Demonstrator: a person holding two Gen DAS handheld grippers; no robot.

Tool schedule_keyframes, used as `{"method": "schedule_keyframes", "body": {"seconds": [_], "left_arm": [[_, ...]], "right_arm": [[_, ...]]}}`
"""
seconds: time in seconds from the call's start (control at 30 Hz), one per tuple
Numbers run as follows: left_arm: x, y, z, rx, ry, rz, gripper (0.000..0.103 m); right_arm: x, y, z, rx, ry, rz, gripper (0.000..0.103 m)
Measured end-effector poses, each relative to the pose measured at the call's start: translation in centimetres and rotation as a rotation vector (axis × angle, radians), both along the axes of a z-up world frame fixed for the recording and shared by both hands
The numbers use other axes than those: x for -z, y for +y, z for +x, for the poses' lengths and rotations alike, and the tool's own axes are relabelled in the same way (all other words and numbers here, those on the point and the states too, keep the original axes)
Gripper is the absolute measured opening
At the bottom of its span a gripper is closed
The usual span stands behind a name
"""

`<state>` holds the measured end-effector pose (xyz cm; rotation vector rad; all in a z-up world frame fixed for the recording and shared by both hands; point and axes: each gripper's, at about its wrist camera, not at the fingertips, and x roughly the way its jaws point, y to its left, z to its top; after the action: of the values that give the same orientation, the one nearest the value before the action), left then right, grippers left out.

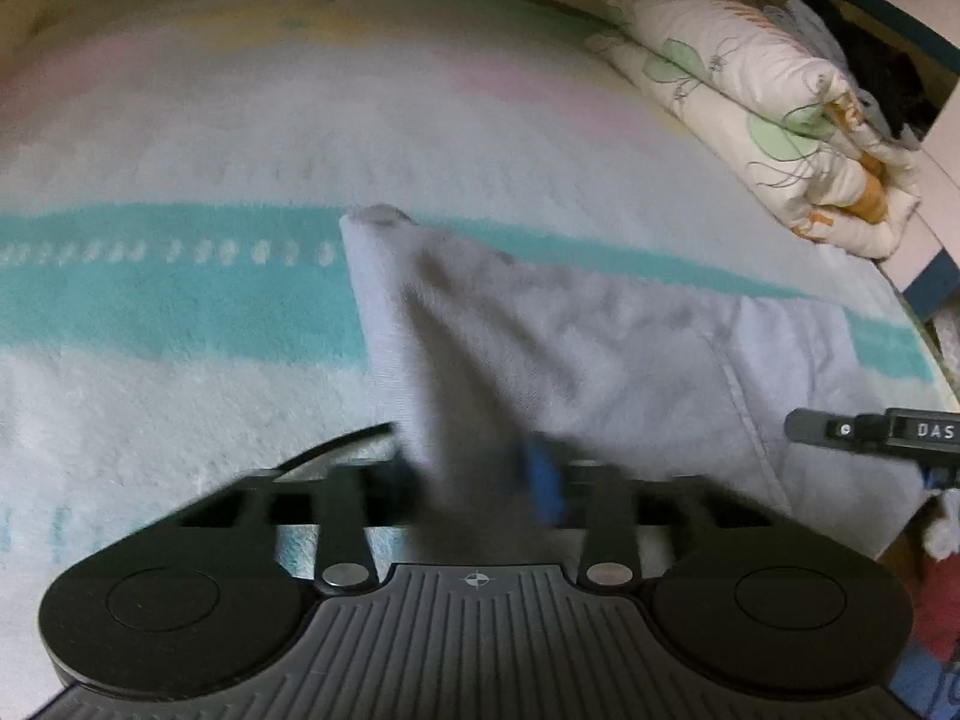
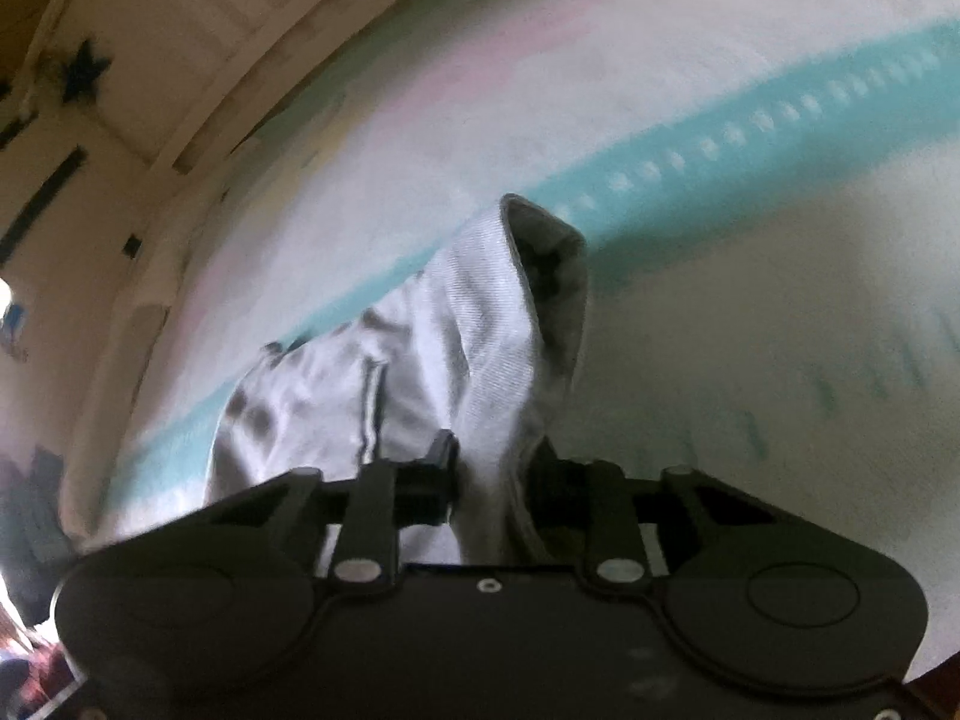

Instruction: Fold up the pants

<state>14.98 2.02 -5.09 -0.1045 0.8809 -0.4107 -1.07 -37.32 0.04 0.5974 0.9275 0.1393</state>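
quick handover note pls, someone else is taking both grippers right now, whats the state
Left gripper: shut on a pinch of the pants.
Right gripper: shut on another part of the same light grey pants.
The pants lie bunched on the striped blanket, the gripped parts raised off it. Folded quilt sits at the far corner.
Done: both grips taken.
Left: no neat fold shows yet; probably carry the held edges over, lay flat, release.

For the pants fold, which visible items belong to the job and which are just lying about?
In the job:
- grey pants
- left gripper, clamped on the fabric
- right gripper, clamped on the fabric
- striped blanket as work surface

Lying about:
- folded floral quilt
- dark clothes behind it
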Motion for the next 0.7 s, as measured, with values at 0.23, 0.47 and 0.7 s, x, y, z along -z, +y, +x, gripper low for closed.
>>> {"method": "schedule_keyframes", "body": {"seconds": [0.23,0.47,0.7], "left_arm": [[-3.5,0.4,-2.7,0.006,-0.12,-0.032,0.01],[-7.8,2.9,-1.4,-0.067,-0.231,-0.029,0.01],[-11.2,8.1,3.7,-0.174,-0.288,0.005,0.01]], "right_arm": [[-5.3,2.4,-1.4,-0.038,-0.123,-0.038,0.021],[-9.0,5.1,1.0,-0.079,-0.2,-0.021,0.021],[-11.5,9.7,8.6,-0.153,-0.25,0.022,0.021]]}}
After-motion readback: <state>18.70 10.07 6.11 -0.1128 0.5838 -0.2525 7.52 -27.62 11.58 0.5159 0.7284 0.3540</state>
